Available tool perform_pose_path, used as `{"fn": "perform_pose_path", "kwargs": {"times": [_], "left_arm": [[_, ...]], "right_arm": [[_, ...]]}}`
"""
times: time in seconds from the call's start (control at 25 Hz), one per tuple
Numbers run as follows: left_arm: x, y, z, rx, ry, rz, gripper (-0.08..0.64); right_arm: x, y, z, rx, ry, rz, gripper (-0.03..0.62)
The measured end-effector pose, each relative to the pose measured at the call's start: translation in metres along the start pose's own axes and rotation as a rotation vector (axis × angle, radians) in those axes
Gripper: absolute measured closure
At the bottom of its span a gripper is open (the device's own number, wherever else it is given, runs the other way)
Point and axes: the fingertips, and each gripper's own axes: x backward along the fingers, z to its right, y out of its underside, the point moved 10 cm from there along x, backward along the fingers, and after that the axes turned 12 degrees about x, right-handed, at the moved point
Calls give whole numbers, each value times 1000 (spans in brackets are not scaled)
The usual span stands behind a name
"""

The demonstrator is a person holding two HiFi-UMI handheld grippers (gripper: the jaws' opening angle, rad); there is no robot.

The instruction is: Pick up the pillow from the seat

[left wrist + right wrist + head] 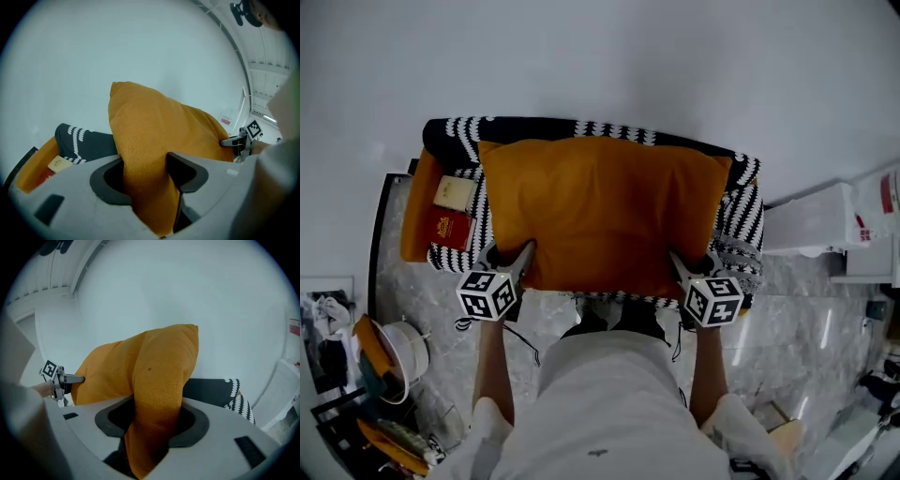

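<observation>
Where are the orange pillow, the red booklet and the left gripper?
orange pillow (600,211), head view, middle of its cover
red booklet (450,228), head view, its front
left gripper (525,251), head view, between its fingertips

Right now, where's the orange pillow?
Head view, centre: the orange pillow is pinched at its near left corner by the left gripper and near right corner by the right gripper, over the black-and-white seat cover.
</observation>
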Motion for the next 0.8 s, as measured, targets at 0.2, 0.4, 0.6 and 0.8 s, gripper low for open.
{"fn": "perform_pose_path", "kwargs": {"times": [0.2, 0.4, 0.6, 0.8], "left_arm": [[42, -13, -12, -3, 23, 113, 314], [75, -31, -20, -12, 39, 199, 314], [95, -47, -22, -10, 45, 261, 314], [105, -53, -21, -11, 42, 298, 314]], "right_arm": [[17, -27, -35, 70, 15, 87, 382], [33, -53, -63, 109, 31, 151, 382], [40, -70, -75, 125, 30, 193, 382], [43, -80, -79, 153, 27, 229, 383]]}}
